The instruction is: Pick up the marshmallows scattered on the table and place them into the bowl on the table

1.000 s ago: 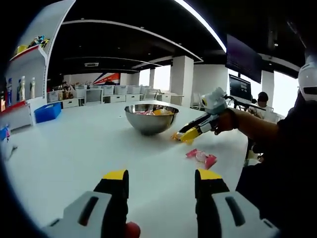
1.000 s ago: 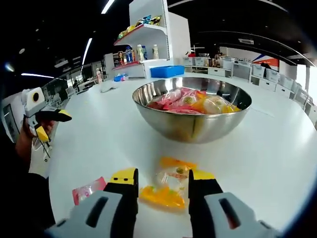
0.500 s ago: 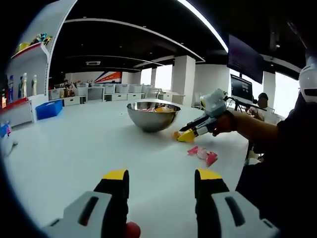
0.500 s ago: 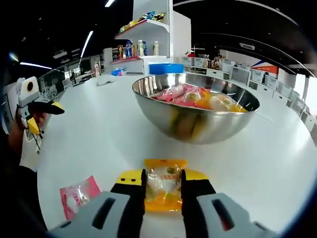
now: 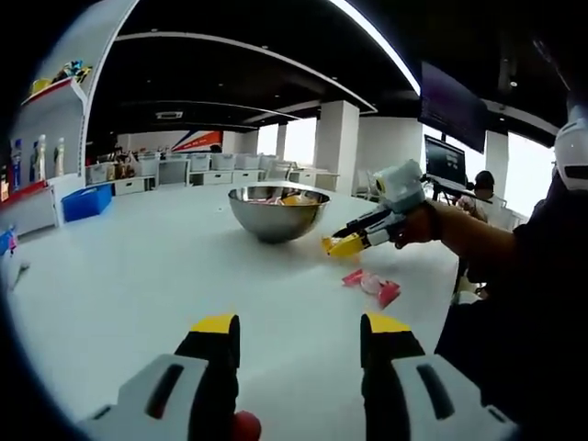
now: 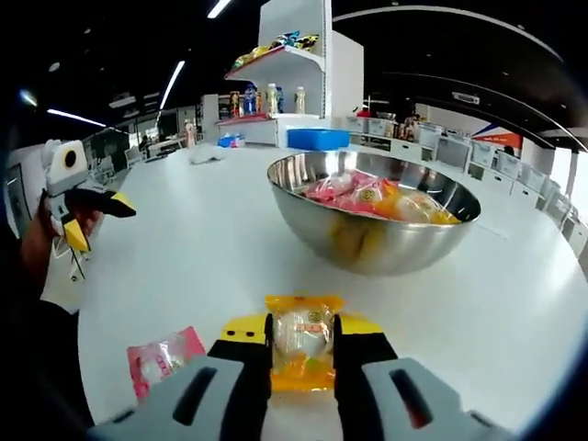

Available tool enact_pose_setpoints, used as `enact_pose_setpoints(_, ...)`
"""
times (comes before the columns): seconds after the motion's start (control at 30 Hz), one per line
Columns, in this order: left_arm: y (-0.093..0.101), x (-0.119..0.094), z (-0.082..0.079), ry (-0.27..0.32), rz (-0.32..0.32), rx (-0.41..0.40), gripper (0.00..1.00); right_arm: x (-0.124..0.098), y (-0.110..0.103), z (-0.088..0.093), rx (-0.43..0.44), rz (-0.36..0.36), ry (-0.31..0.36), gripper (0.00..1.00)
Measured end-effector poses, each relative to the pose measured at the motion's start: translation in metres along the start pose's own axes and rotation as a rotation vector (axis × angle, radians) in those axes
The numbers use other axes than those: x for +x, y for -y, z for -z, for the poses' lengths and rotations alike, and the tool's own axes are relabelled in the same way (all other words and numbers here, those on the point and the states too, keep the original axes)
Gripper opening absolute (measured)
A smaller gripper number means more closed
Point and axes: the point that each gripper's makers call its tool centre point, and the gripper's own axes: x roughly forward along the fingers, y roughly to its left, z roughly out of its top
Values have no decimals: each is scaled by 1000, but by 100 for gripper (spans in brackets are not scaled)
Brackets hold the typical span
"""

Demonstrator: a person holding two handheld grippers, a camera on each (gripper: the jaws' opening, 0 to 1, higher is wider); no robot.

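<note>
A steel bowl holding several wrapped marshmallows stands on the white table. My right gripper is shut on a yellow-wrapped marshmallow, a little short of the bowl and lifted off the table; it also shows in the left gripper view just right of the bowl. A pink-wrapped marshmallow lies on the table to the left of that gripper. My left gripper hovers open over bare table, nothing between its jaws, and shows far left in the right gripper view.
A white shelf unit with bottles and snack packs stands behind the table, with a blue bin beside it. A person's arm reaches in from the right. Desks and monitors line the room's far side.
My right gripper closed on the yellow marshmallow and has lifted it slightly off the table. The left gripper has stayed open and almost still.
</note>
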Motion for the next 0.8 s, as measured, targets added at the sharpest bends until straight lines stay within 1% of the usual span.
enact_pose_setpoints(0.17, 2, 1, 0, -3, 5, 2, 53, -9, -8, -11, 4, -27, 33, 26)
enact_pose_setpoints(0.23, 3, 2, 0, -4, 5, 2, 53, -15, -14, -19, 1, -47, 54, 26)
enact_pose_setpoints(0.53, 5, 2, 3, -8, 8, 0, 52, -27, -17, -41, -4, -61, 99, 26)
enact_pose_setpoints(0.8, 4, 1, 4, -7, 4, -3, 51, -31, -16, -54, -19, -60, 116, 26)
